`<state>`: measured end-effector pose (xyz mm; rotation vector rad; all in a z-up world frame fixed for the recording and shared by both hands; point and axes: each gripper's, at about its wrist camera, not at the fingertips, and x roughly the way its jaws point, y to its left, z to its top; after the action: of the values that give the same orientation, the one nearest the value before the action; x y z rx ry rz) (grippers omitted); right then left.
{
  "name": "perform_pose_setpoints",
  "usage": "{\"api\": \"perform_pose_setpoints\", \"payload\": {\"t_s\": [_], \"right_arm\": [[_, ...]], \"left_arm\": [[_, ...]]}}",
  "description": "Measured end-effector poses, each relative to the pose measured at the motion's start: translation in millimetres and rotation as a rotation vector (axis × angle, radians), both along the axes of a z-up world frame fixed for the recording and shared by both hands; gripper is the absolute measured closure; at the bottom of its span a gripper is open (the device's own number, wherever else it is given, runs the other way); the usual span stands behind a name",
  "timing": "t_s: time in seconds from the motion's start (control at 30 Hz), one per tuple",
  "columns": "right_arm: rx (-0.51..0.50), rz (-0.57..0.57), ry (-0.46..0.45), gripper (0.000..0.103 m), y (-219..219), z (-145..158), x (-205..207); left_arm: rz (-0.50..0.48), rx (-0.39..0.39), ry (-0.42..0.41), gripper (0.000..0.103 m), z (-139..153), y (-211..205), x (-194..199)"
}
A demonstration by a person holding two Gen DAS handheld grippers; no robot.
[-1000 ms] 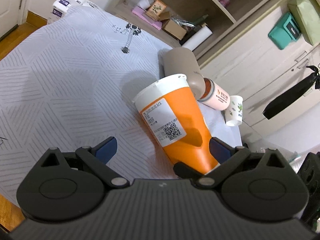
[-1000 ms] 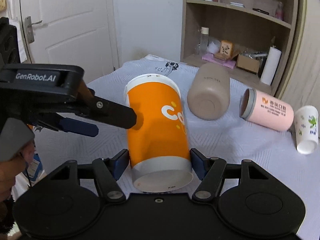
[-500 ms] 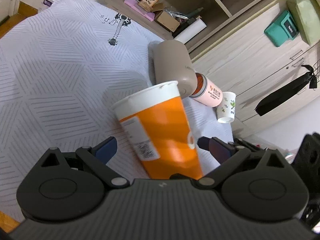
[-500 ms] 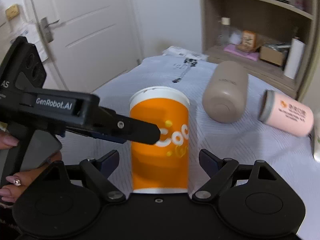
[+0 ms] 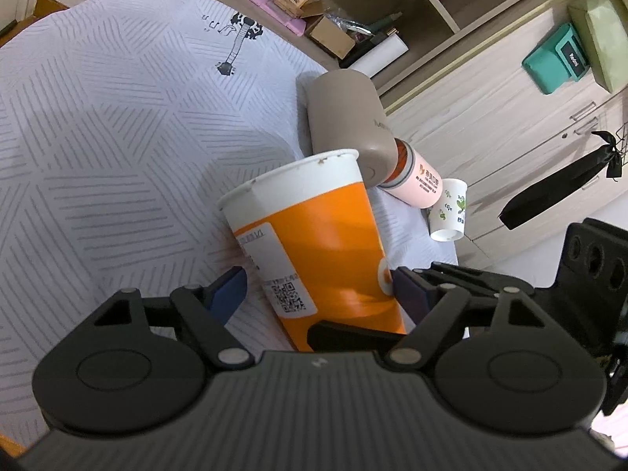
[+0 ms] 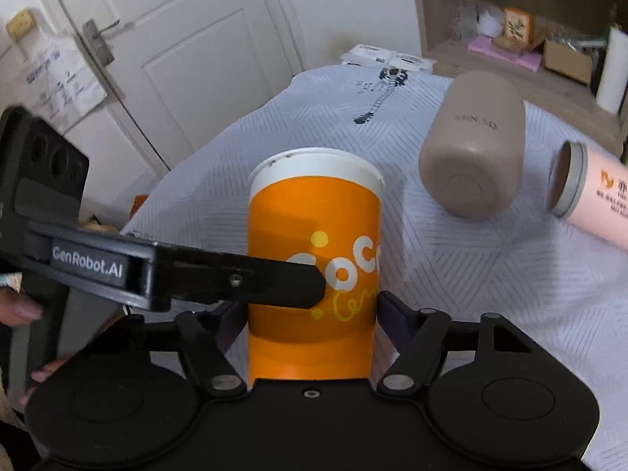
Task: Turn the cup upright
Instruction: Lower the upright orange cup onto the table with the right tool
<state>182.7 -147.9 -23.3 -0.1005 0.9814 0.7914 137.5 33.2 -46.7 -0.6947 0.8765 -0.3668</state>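
two tongs point(image 5: 318, 290) point(image 6: 310, 314) around orange cup point(image 6: 314, 259)

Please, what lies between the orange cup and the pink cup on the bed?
In the right wrist view, the beige tumbler lies on its side between the orange cup and the pink cup.

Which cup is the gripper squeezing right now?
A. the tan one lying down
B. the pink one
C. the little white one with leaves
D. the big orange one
D: the right gripper has a finger pressed on each side of the big orange cup, while the other cups lie untouched behind it on the cloth.
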Motion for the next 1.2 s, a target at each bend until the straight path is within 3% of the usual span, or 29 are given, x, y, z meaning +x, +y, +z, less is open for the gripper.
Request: {"api": "perform_pose_setpoints", "payload": {"t_s": [0.23, 0.4, 0.8, 0.97, 1.2], "right_arm": [[0.029, -0.019, 0.015, 0.027, -4, -4, 1], [0.036, -0.028, -0.032, 0.027, -5, -3, -13], [0.012, 0.066, -0.276, 0.027, 9, 14, -51], [0.024, 0.103, -0.387, 0.027, 22, 23, -52], [-0.012, 0.161, -0.55, 0.027, 49, 38, -39]], "left_arm": [[-0.035, -0.021, -0.013, 0.022, -7, -7, 2], [-0.035, -0.037, -0.04, 0.023, -7, -7, -3], [-0.057, 0.048, -0.211, 0.026, 16, 0, -32], [-0.015, 0.131, -0.311, 0.028, 36, 9, -38], [0.003, 0.119, -0.325, 0.029, 55, 35, -14]]}}
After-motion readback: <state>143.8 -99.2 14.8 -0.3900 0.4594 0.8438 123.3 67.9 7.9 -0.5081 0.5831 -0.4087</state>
